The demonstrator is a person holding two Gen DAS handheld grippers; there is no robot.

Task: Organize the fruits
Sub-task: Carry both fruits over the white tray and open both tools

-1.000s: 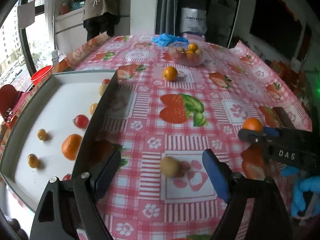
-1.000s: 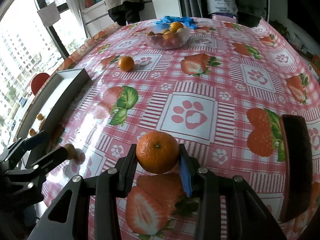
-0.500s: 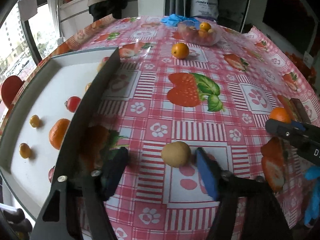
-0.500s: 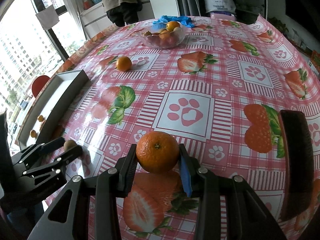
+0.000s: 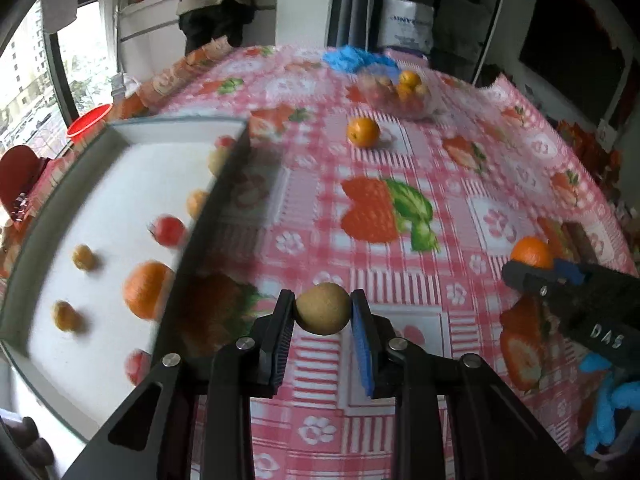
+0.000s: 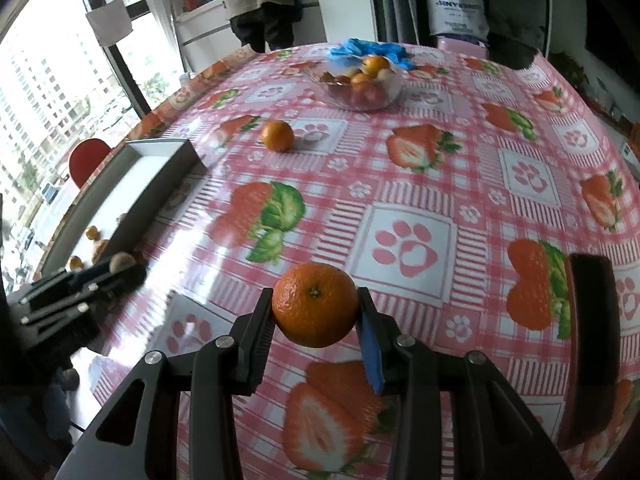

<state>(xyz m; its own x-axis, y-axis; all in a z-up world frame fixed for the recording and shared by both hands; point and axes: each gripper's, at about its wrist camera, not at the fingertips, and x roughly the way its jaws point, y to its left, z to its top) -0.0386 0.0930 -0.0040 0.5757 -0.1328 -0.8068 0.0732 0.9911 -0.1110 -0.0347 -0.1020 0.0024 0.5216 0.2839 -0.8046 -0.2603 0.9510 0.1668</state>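
Observation:
In the left wrist view my left gripper point(image 5: 323, 310) is closing its jaws on a small tan round fruit point(image 5: 323, 309), and both pads touch it. The same fruit point(image 6: 122, 261) shows at the left gripper's tip in the right wrist view. My right gripper point(image 6: 316, 310) is shut on an orange mandarin point(image 6: 315, 304), also seen as the mandarin point(image 5: 532, 252) at the right of the left wrist view. A white tray point(image 5: 120, 130) at the left holds several small fruits. A loose orange point(image 5: 363, 132) lies on the tablecloth near a clear bowl point(image 5: 400, 94) of fruit.
A red and white checked tablecloth point(image 6: 404, 240) with strawberries covers the table. A dark flat object point(image 6: 592, 344) lies at its right edge. Blue gloves point(image 6: 368, 50) lie behind the bowl. A person point(image 6: 260, 4) stands at a counter beyond the table.
My left gripper's jaws have come together from wide apart onto the tan fruit. The right gripper keeps its hold on the mandarin and has lifted slightly.

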